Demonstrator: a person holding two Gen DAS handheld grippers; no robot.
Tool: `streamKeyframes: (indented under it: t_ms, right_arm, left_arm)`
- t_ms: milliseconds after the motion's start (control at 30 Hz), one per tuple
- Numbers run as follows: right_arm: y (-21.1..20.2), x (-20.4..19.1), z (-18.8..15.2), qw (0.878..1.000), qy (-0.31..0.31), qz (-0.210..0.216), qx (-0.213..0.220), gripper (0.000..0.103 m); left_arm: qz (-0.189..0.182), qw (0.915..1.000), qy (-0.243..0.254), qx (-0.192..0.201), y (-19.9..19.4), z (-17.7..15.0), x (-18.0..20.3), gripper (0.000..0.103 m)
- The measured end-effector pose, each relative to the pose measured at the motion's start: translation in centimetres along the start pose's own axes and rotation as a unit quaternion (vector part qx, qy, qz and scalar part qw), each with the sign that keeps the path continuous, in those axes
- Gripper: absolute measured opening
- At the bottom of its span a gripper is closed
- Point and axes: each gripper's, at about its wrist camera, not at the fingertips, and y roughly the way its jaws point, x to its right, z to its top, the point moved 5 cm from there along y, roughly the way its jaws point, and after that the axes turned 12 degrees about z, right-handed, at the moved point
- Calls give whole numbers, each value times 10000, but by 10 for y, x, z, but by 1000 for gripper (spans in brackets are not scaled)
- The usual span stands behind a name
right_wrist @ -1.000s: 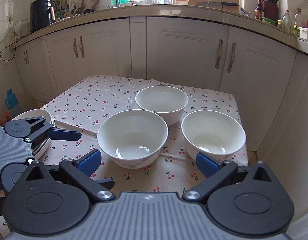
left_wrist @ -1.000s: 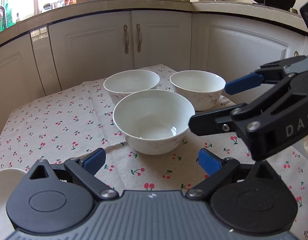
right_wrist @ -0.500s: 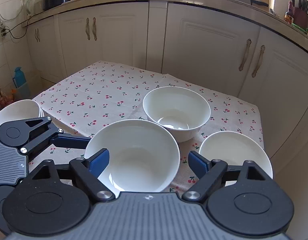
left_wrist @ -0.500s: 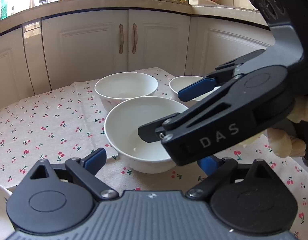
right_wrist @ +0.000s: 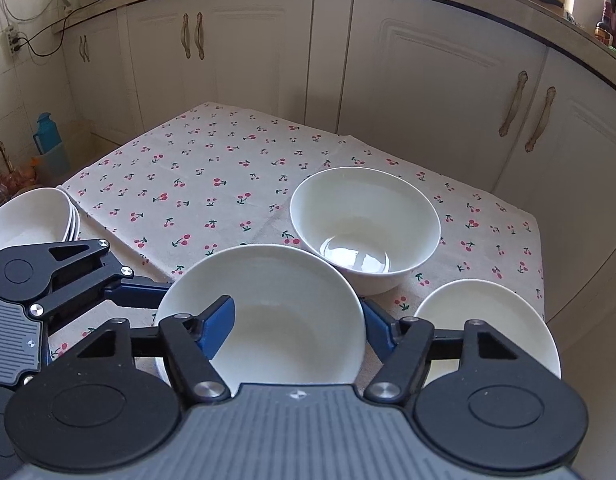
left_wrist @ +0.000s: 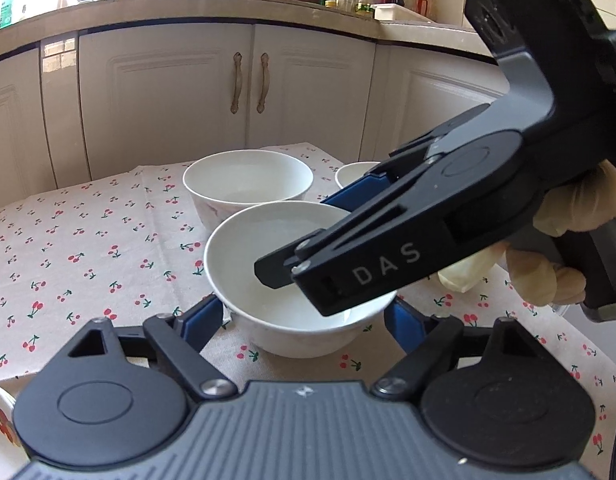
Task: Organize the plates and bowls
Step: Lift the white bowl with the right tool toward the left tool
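Observation:
Three white bowls stand on the cherry-print cloth. The nearest bowl (left_wrist: 267, 256) (right_wrist: 283, 320) is between both grippers. My left gripper (left_wrist: 301, 322) is open, its blue pads on either side of that bowl's base. My right gripper (right_wrist: 299, 320) is open and straddles the bowl's right rim, one finger (right_wrist: 217, 320) inside, the other outside; it also shows in the left wrist view (left_wrist: 291, 240). A second bowl (left_wrist: 247, 184) (right_wrist: 366, 224) stands behind it, and a third (right_wrist: 484, 328) (left_wrist: 354, 172) to the right.
A stack of white bowls or plates (right_wrist: 31, 216) sits at the table's left edge. White cabinets (right_wrist: 428, 80) stand close behind the table. A blue bottle (right_wrist: 49, 148) stands on the floor to the left. The table's right edge (right_wrist: 542, 280) lies near the third bowl.
Both grippers have moved forward to the nearest bowl. The right gripper has dropped over its rim, with one finger now inside. The left fingers now flank the bowl's base.

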Motion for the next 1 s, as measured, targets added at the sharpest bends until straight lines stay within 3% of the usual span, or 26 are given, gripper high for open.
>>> streamKeyframes:
  t_ms: [500,1000]
  right_arm:
    - [-4,0,-1,9997,172,145,-99,72]
    - [-32,-34,-13,9997,228,107,-67,72]
  left_arm:
    - [-78,9998,168,-31,-6,1,1,87]
    - [-303,9987,383,-127,-48,-8,0,87]
